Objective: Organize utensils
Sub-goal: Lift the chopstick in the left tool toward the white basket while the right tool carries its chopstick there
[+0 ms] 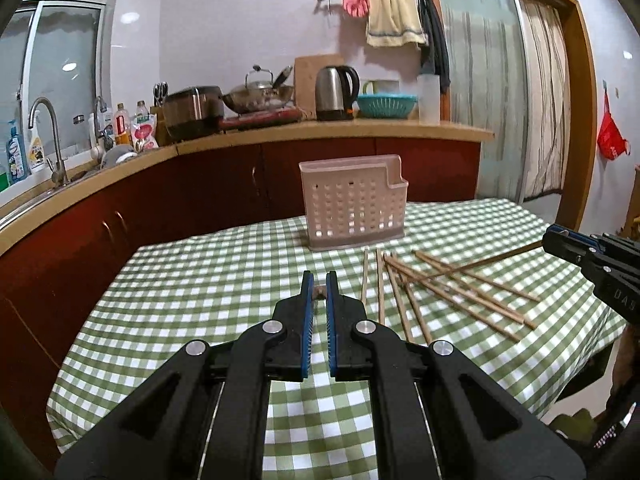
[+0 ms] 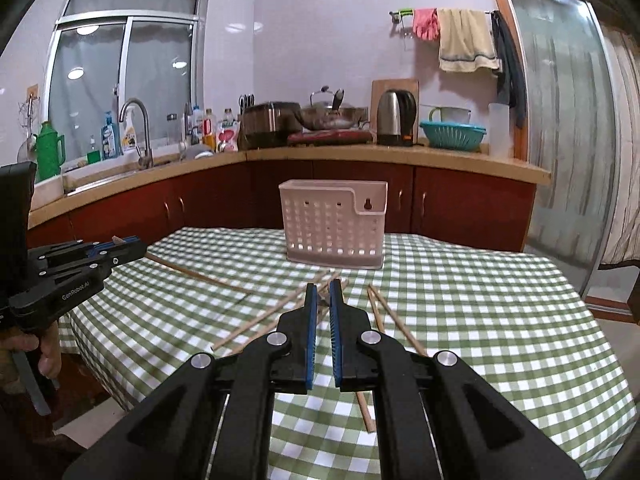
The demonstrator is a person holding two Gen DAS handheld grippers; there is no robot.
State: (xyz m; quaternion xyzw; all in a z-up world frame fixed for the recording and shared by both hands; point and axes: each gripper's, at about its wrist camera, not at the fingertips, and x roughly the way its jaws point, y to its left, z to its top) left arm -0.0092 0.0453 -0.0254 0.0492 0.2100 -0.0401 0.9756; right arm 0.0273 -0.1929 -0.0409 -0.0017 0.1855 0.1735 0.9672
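Loose wooden chopsticks (image 1: 460,292) lay fanned and crossing on the green-checked counter (image 1: 200,288), just ahead and to the right of the left tool (image 1: 319,280). Seen from the right tool (image 2: 324,288), they spread to both sides of its tips and ran back under it. The left tool's blue-padded jaws stood narrow, nipping the brown end of a stick (image 1: 319,292) at the tips. That end also poked up from the jaws in the right wrist view, where the left tool (image 2: 120,246) hung to the left, above the counter's edge. The right tool's jaws were narrow too. In the left wrist view a darker chopstick (image 1: 480,264) reached from the right tool (image 1: 554,240) toward the pile, apparently gripped. Straight ahead of both tools, beyond the sticks, a pale perforated utensil holder (image 2: 332,220) stood upright on the counter. Behind it, on the kitchen worktop, sat a steel kettle (image 2: 396,118) and a teal colander (image 2: 452,134).
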